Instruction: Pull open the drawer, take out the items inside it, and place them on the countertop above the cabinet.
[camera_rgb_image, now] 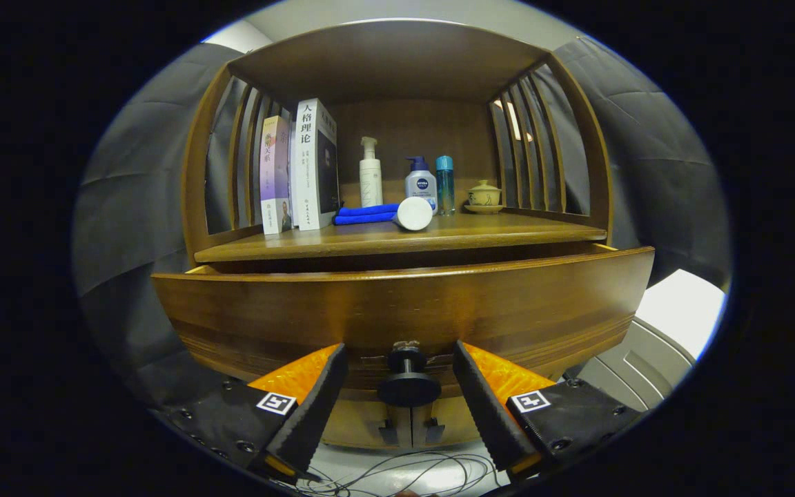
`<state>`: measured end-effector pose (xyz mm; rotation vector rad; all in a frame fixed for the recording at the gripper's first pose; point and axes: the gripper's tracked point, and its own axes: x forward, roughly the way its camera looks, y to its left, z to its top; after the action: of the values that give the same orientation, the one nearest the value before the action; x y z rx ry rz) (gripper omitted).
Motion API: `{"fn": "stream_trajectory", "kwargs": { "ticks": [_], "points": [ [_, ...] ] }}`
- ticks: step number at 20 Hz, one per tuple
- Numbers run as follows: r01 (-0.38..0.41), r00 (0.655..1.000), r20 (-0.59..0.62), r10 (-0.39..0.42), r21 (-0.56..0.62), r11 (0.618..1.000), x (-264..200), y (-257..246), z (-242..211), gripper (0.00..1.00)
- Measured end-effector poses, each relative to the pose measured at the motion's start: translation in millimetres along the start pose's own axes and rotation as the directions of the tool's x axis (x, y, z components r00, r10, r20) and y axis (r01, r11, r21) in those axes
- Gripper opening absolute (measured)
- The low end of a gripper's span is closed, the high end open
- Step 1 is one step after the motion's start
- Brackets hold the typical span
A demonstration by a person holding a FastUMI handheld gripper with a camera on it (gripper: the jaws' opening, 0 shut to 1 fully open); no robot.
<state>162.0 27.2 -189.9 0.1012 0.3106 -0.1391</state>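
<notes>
Lower centre, my jaws (401, 386) stand released, flanking the drawer (397, 310) knob (408, 383); drawer pulled slightly out. On the bench (508, 231): two books (301, 169), one NIVEA bottle (421, 183).

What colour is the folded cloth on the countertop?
Blue; the folded cloth shows best in the gripper view, beside the books.

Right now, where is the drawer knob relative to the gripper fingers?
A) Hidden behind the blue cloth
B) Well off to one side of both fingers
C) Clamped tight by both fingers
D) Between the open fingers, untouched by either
D: the drawer knob sits in the gap of the open gripper, with space showing on both sides, and the drawer already stands pulled out a little below the countertop.
</notes>
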Motion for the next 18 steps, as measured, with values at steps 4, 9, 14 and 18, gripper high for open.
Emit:
{"fn": "stream_trajectory", "kwargs": {
  "ticks": [4, 9, 14, 18],
  "points": [
    [-0.002, 1.000, -0.024, 0.002, 0.001, 1.000, 30.2, 3.2, 7.0, 0.97],
    [-0.006, 0.998, -0.056, 0.004, -0.032, 0.999, 55.1, 11.9, 7.5, 0.97],
    [-0.001, 0.999, -0.040, -0.002, -0.077, 0.997, 55.0, 12.4, 4.1, 0.97],
    [0.016, 1.000, -0.022, -0.018, -0.083, 0.996, 43.1, 3.3, 5.8, 0.96]
  ]
}}
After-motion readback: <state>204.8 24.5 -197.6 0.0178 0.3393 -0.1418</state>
